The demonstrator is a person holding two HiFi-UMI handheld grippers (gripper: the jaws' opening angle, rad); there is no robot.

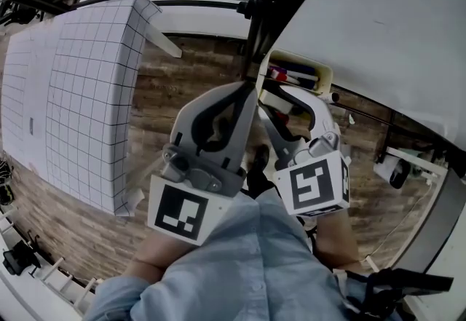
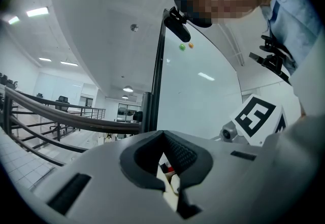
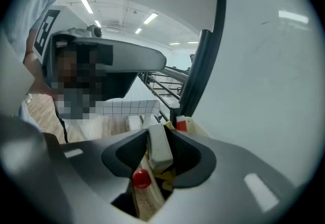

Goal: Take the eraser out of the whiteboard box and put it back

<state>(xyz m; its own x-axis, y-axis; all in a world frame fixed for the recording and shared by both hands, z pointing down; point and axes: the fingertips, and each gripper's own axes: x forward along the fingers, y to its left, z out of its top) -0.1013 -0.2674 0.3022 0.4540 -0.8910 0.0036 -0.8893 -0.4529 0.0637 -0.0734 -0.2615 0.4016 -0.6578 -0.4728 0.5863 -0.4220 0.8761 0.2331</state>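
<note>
The white-grey block eraser (image 3: pixel 159 149) stands on its narrow edge directly between the jaws of the right gripper (image 3: pixel 160 132). Its long axis runs the same way as the jaws point, toward the cream plastic whiteboard box (image 3: pixel 195 127). The pads seem to press on both long sides, with no gap that I can see. The eraser sits over the near end of the box, above a red-capped marker (image 3: pixel 142 178); whether it rests there I cannot tell. The left gripper (image 1: pixel 247 86) is just beside, its jaws together and empty, so the right one is nearer. The whiteboard (image 1: pixel 378 28) and its black post (image 1: pixel 262 14) stand close behind the box and limit any push forward.
</note>
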